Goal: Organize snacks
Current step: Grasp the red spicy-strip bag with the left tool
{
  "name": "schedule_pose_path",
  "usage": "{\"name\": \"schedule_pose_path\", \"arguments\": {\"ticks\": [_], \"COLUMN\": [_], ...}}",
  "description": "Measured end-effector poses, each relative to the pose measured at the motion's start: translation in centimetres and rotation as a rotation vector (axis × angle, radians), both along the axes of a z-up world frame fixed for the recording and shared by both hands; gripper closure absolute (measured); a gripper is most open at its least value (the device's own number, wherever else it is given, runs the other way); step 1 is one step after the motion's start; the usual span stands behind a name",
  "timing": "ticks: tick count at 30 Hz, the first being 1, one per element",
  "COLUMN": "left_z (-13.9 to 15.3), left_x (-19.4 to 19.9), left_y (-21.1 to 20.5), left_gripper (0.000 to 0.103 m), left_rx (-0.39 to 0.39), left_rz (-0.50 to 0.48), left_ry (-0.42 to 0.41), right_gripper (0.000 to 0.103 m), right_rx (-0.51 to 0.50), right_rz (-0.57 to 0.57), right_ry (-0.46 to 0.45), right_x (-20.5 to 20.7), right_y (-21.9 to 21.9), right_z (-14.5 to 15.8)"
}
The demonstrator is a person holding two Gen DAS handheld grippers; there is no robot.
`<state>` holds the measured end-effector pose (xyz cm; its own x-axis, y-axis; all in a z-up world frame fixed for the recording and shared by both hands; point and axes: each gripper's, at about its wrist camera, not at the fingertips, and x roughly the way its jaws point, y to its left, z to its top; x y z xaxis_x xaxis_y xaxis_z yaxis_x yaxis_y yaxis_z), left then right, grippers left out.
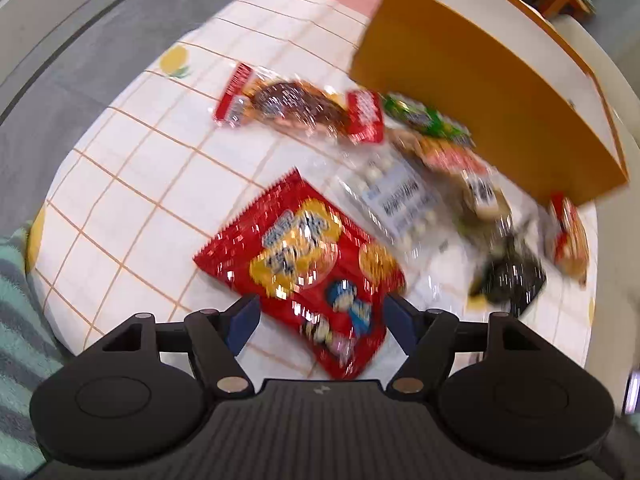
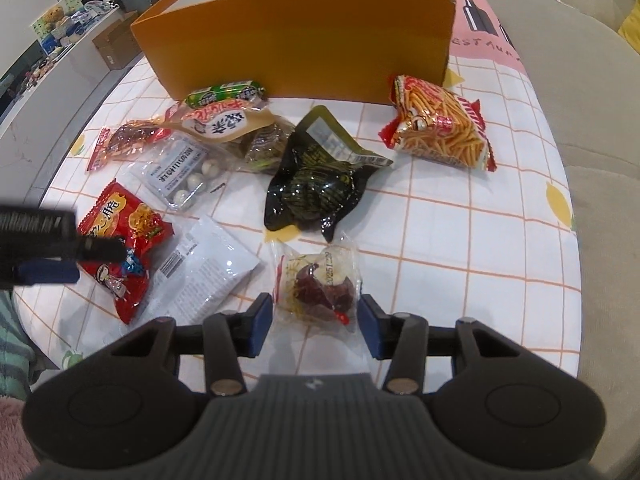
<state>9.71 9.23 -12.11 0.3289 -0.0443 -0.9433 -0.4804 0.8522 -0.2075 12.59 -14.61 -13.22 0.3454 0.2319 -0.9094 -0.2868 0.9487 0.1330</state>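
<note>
We are looking down at a round table covered in a white cloth with an orange grid and yellow lemon prints, with snacks scattered across it. The biggest thing on it is an orange cardboard box, standing open at the far side. In front of the box, toward its right end, a red bag of stick snacks is lying, near it but apart.

Near the middle a crumpled black pouch is resting. To its left several packets are piling together: a green tube-shaped packet just beside the box wall, a brown pouch with a white label, a clear tray of small white balls and a red-ended wrapper. A white flat packet is lying nearer to us.

Our left gripper is hanging with its jaws spread wide over the red cartoon snack bag; the blue pads are standing clear of the bag's sides, so nothing is grasped. That view is blurred.

Our right gripper is straddling a small clear packet of dark red pieces, jaws part open with gaps at both edges, not gripping.
</note>
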Motion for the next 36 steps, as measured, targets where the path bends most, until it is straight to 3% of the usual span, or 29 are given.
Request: {"name": "schedule_pose_path", "arguments": {"ticks": [7,14,17,26,31,36], "left_z": [-0.5,-1.2,-1.7,-2.1,-3.2,-3.1], "left_x": [1.8,3.2,3.7,3.6,3.2,2.7], "left_y": [0.9,0.7,-0.1,-2.1,-2.1,-1.9], "left_gripper": [0.016,0.012,0.012,0.015,0.010,0.009], "left_rx": [-0.011,0.070,0.127,0.267,0.301,0.282], "left_rz": [0.149,0.218,0.141,-0.249,-0.260,-0.260], "left_ry": [0.019,0.043,0.061,0.092,0.128,0.120], "right_gripper": [0.057,0.057,0.057,0.057,0.054,0.052], "right_rx": [-0.003,-0.009,-0.013,-0.012,-0.013,-0.006], "right_rz": [0.005,0.005,0.007,0.002,-0.006,-0.010], "right_ry": [-0.007,-0.014,-0.014,-0.013,-0.007,-0.004], "right_x": [0.1,0.3,0.3,0.3,0.4,0.4], "right_y": [0.2,0.2,0.3,-0.1,-0.1,-0.2], "right_z": [0.0,-0.1,-0.1,-0.2,-0.5,-0.7]}}
